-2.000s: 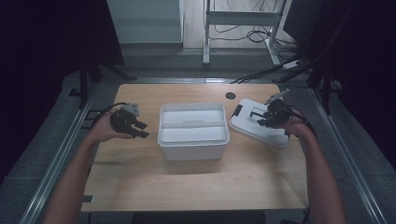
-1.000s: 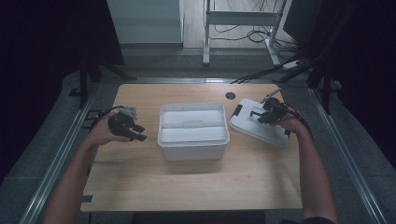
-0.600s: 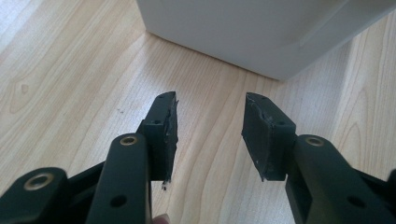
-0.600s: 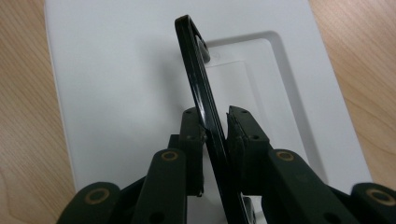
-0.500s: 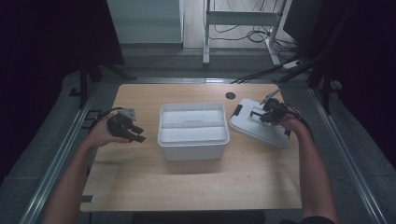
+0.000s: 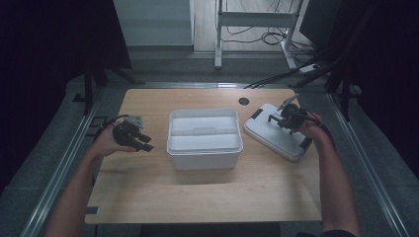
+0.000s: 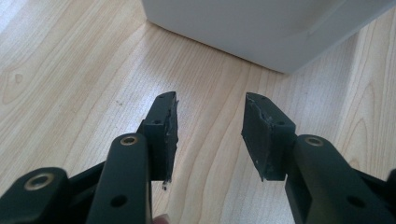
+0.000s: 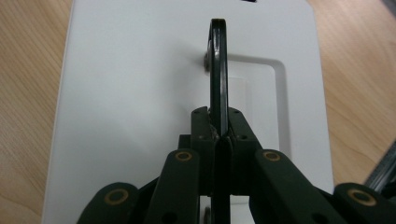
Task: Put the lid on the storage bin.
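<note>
One hand-held gripper [image 8: 218, 133] clamps the lid's handle [image 8: 217, 70].

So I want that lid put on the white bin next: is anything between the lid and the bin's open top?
Nothing visible. The right hand-held gripper is shut on the lid's black handle, the lid lies beside the white bin, and only bare table separates them.

Both my grippers are all black: chunky linkage arms with brass-ringed pivot holes and small screw holes. The left gripper [image 7: 210, 135] has scuffed, chipped rubber pads [image 7: 254, 135]. The right gripper [image 8: 219, 135] carries a grey plate at its 12 o'clock. Black cables trail off each. Forearms bare, no sleeves.
</note>
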Available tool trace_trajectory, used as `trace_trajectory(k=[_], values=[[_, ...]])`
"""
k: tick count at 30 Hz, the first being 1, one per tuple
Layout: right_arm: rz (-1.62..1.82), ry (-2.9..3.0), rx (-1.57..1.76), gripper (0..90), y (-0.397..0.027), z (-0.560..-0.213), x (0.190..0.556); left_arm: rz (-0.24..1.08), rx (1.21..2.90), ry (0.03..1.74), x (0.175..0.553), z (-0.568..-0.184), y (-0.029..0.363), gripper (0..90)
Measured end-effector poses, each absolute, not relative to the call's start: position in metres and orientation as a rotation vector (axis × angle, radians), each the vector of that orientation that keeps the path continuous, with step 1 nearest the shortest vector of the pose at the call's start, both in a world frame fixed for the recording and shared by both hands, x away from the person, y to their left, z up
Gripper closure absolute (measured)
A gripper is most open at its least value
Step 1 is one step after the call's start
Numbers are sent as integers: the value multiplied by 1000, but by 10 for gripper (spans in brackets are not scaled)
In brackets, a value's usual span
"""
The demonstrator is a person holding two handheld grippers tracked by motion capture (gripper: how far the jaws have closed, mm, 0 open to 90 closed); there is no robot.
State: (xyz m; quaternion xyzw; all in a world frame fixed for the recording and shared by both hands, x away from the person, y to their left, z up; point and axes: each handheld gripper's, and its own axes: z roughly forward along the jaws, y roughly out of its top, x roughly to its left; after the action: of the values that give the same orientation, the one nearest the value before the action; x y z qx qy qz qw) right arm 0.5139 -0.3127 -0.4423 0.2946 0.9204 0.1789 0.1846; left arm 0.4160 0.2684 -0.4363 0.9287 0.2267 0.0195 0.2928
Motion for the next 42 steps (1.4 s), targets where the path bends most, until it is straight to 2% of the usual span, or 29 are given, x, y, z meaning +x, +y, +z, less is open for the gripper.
trace_trajectory(k=[27, 42], values=[[609, 2505, 650, 835, -313, -342, 464, 61, 2474, 577, 412, -432, 263, 561], [688, 2503, 518, 835, -287, -314, 449, 55, 2482, 581, 412, -435, 262, 561]])
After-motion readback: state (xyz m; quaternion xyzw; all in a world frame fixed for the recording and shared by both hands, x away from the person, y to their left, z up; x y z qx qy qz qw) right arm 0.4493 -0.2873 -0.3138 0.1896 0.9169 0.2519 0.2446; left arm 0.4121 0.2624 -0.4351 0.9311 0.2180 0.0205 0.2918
